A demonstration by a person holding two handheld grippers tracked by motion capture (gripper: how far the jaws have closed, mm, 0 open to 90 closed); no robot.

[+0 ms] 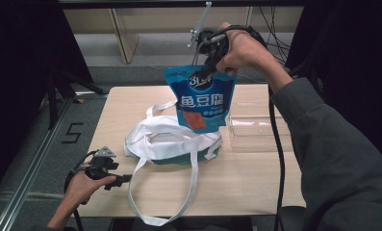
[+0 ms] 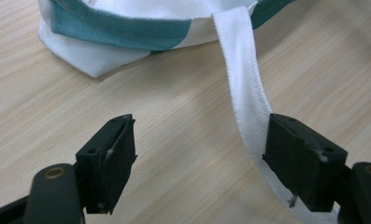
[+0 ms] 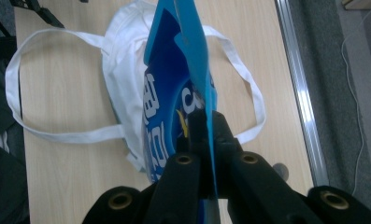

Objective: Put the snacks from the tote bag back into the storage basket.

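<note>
A blue snack pouch (image 1: pixel 203 101) with white lettering hangs in the air above the table, pinched at its top edge by my right gripper (image 1: pixel 209 63). In the right gripper view the jaws (image 3: pixel 206 122) are shut on the pouch (image 3: pixel 174 93), which dangles over a white tote bag (image 3: pixel 122 70). The tote bag (image 1: pixel 169 142) has teal trim and lies crumpled at the table's middle, mouth open. My left gripper (image 1: pixel 123 179) rests low at the front left, open (image 2: pixel 199 158). One white strap (image 2: pixel 241 79) of the bag runs past its right jaw.
A clear plastic box (image 1: pixel 256 130) stands on the wooden table (image 1: pixel 246 183) to the right of the bag. The bag's long strap (image 1: pixel 191 183) loops over the front edge. Dark frames and a metal rail border the left side.
</note>
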